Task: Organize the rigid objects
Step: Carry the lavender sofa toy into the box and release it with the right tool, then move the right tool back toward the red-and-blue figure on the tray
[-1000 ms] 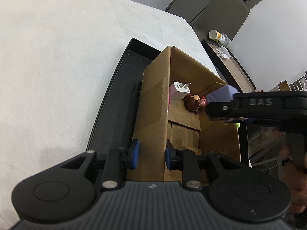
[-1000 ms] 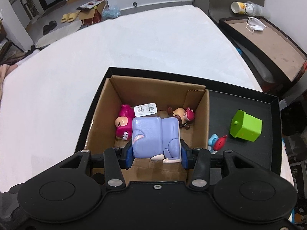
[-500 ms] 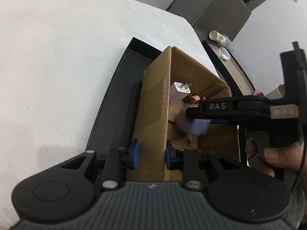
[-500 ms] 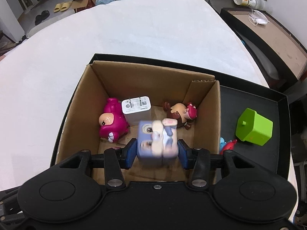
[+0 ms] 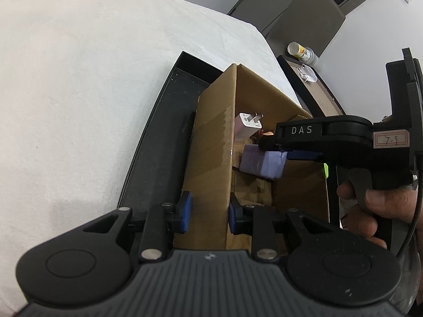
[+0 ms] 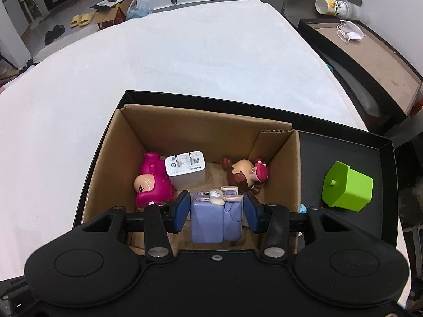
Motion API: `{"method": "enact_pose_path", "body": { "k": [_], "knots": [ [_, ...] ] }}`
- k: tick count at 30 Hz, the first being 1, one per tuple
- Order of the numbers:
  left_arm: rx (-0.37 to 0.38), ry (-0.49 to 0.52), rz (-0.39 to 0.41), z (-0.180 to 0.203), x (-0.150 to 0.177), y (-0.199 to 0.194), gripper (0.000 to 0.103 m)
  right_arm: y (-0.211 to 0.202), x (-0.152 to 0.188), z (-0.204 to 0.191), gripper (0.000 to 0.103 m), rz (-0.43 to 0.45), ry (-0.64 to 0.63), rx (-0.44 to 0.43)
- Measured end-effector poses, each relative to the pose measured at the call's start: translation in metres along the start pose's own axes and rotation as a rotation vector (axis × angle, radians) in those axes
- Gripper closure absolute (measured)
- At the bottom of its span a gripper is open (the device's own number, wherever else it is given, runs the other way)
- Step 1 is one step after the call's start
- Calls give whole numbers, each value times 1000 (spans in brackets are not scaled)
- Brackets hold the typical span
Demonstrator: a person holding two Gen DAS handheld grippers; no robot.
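A cardboard box stands in a black tray. My left gripper is shut on the box's left wall. My right gripper is open inside the box, and the purple toy lies between its pads, free of them. The purple toy also shows in the left wrist view under the right gripper. In the box lie a pink figure, a white charger and a brown-haired doll.
A green cube and a small blue and red toy lie in the tray right of the box. A white cloth covers the table. A dark side table with a cup and a mask stands at the right.
My right gripper came down into the box with the purple toy, then opened. The toy now rests on the box floor. My left gripper stayed on the box wall.
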State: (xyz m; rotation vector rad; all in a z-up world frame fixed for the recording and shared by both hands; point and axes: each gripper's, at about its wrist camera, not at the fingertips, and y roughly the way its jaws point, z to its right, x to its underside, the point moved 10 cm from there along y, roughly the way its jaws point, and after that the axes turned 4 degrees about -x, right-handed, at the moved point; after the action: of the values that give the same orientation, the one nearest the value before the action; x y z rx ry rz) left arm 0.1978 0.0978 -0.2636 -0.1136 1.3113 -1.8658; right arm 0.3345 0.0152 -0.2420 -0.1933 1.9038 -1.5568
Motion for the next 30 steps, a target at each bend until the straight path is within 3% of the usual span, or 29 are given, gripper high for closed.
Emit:
{"method": "enact_pose_path", "body": {
  "k": [5, 13, 23, 30],
  "knots": [
    [-3, 1, 0, 0, -1, 0, 77, -12, -3, 2, 57, 15, 0, -1],
    [-5, 8, 3, -1, 0, 0, 77, -46, -11, 13, 32, 60, -5, -34],
    [-15, 10, 7, 2, 1, -2, 77, -81, -5, 30, 24, 97, 1, -55],
    [-28, 15, 9, 3, 0, -3, 78, -101, -3, 51, 11, 138, 17, -58]
  ]
}}
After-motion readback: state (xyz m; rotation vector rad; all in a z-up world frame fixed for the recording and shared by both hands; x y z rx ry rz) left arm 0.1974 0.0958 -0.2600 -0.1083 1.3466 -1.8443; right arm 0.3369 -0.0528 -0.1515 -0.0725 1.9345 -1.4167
